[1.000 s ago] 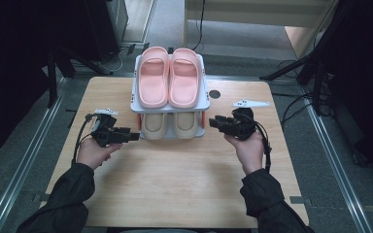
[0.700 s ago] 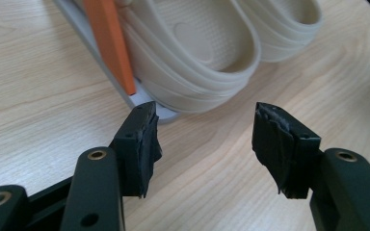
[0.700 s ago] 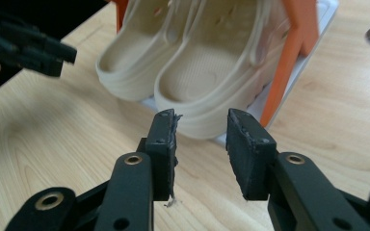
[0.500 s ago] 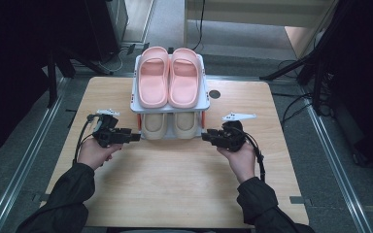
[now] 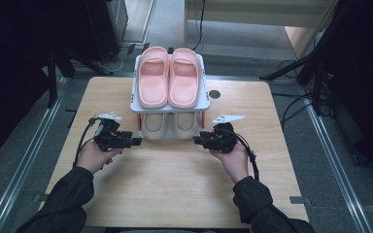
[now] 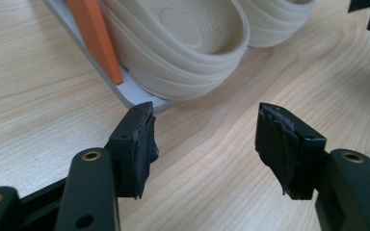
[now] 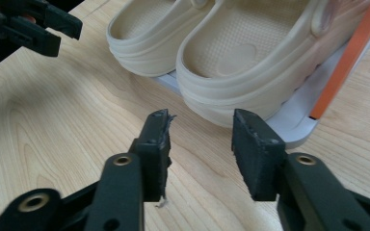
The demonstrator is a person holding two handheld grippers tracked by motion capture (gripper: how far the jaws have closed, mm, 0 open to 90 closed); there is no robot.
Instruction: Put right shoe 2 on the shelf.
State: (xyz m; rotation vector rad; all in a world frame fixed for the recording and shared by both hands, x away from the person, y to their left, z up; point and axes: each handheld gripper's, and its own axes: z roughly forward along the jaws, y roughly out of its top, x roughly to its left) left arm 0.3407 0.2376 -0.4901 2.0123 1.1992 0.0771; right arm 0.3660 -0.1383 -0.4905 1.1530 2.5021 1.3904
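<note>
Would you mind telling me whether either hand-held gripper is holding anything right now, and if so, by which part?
Nothing is held. The left hand-held gripper and right hand-held gripper both stand open and empty, just short of the beige slippers on the rack's lower shelf.

Pink slippers: two, a pair (image 5: 169, 76) side by side on the rack's top shelf.
Beige slippers: two, a pair (image 5: 171, 124) side by side on the lower shelf.
Slippers in all: four.
Racks: one (image 5: 205, 99), white, with two shelves.
Orange posts on the rack: two show, one (image 6: 96, 36) in the left gripper view, one (image 7: 347, 62) in the right gripper view.
Claws: two, left claw (image 5: 135, 141) and right claw (image 5: 197, 141), each with two black jaws.
Hands: two.
Benches: one (image 5: 170, 189), wooden.
</note>
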